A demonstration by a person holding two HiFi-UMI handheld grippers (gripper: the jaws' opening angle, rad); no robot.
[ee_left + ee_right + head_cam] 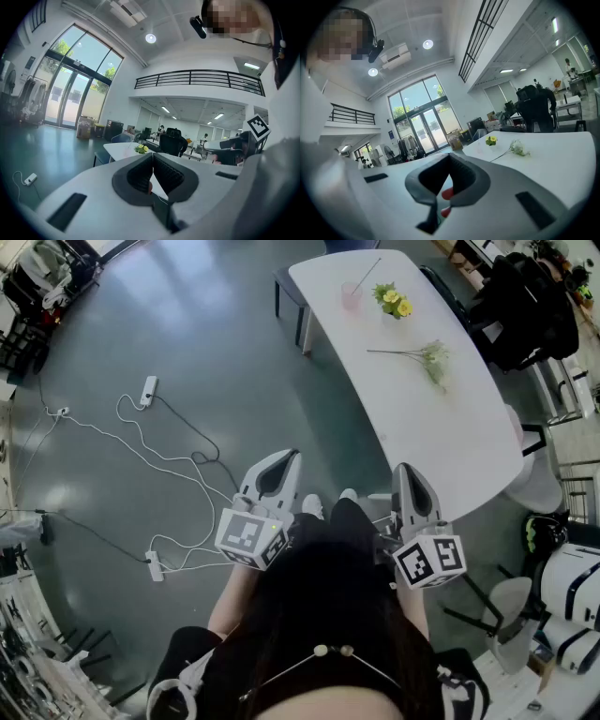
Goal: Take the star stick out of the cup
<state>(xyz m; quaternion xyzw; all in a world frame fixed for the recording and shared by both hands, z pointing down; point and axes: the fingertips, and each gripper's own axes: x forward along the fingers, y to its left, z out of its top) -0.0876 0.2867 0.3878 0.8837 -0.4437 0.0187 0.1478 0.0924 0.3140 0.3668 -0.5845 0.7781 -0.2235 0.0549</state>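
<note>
A small pink cup (352, 298) with a thin stick (367, 274) leaning out of it stands at the far end of the long white table (441, 427). The stick's star is too small to make out. The cup (479, 136) also shows faintly in the right gripper view. My left gripper (286, 458) and right gripper (405, 471) are held close to the person's body, over the floor and the table's near edge, far from the cup. Both have their jaws shut tip to tip, with nothing between them (152, 156) (450, 157).
Yellow flowers (393, 302) stand beside the cup, and a loose flower stem (424, 356) lies mid-table. White cables and power strips (148, 388) trail over the floor to the left. A dark bench (287, 285) stands at the table's far end. A black bag (525, 306) sits on a chair to the right.
</note>
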